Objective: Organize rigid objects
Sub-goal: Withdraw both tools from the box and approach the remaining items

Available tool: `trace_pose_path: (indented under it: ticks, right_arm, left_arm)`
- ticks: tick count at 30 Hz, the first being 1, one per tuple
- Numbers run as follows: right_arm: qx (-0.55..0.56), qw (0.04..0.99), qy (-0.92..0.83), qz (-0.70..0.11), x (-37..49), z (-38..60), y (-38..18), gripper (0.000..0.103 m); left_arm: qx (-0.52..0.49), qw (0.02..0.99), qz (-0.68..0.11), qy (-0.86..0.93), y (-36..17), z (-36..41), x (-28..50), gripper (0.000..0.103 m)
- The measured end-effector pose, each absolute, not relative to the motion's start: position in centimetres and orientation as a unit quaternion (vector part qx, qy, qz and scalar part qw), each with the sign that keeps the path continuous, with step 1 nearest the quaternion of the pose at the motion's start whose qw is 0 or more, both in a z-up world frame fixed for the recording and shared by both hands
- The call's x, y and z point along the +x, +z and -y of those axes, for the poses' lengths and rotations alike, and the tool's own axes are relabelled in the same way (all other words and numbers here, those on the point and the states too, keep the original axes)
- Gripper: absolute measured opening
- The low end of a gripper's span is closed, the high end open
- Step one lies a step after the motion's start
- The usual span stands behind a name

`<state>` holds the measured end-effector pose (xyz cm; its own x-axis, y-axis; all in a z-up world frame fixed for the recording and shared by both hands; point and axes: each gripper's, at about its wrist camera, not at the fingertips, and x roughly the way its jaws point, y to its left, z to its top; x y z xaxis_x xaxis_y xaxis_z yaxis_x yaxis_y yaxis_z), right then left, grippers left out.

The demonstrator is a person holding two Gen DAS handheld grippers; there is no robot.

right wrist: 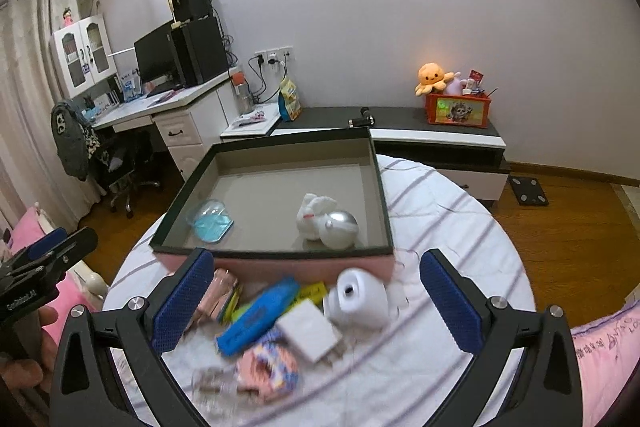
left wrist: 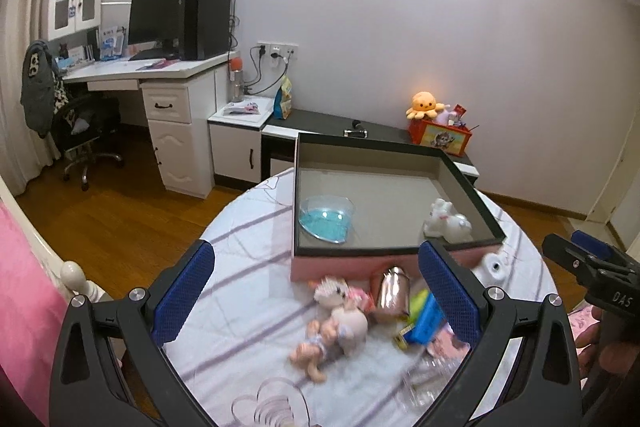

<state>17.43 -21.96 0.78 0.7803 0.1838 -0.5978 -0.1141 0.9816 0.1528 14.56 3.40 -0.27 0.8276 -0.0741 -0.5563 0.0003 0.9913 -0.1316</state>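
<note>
Box (right wrist: pixel 276 187) at 12 o'clock on the round surface (right wrist: pixel 460 227) — holds a blue-bottomed clear dish (right wrist: pixel 210 221), white rabbit figure (right wrist: pixel 314 215) and silver egg (right wrist: pixel 340 227); left outside at 6 o'clock: doll (left wrist: pixel 340 323), blue case (right wrist: pixel 256 319), white camera-like item (right wrist: pixel 360 299) — left tongs (left wrist: pixel 316 295) and right tongs (right wrist: pixel 316 303) spread, empty.

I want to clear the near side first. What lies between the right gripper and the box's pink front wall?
In the right wrist view: a blue case, a white block and a white camera-like toy lie there.
</note>
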Motion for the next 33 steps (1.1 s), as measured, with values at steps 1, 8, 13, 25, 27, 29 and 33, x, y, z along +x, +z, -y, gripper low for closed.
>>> trace_pose_path:
  ticks: [1,8,13,25,27,29,33]
  right_arm:
    - [0.056,0.943,0.077,-0.319,16.7,22.1,0.9,0.103]
    - [0.066,0.947,0.063,-0.308,12.6,22.2,0.7,0.103]
    - [0.055,0.946,0.072,-0.311,10.7,21.2,-0.1,0.103]
    - [0.044,0.944,0.085,-0.315,9.0,20.8,-0.6,0.103]
    - [0.047,0.943,0.092,-0.316,9.2,21.0,-0.9,0.103]
    - [0.050,0.941,0.104,-0.318,9.6,21.2,-1.3,0.103]
    - [0.047,0.934,0.128,-0.329,10.5,21.2,-2.1,0.103]
  left_arm:
    - [-0.063,0.955,-0.290,-0.019,-0.2,-3.3,13.9,0.103]
    - [-0.062,0.959,-0.277,-0.019,-0.3,-3.0,9.5,0.103]
    - [-0.058,0.957,-0.282,-0.017,-1.1,-2.6,7.8,0.103]
    - [-0.048,0.955,-0.292,-0.001,-2.0,-2.2,6.1,0.103]
    - [-0.046,0.954,-0.296,0.008,-2.1,-2.1,6.1,0.103]
    - [-0.044,0.953,-0.299,0.018,-2.3,-1.8,6.1,0.103]
    - [-0.045,0.948,-0.313,0.037,-3.0,-1.3,6.4,0.103]
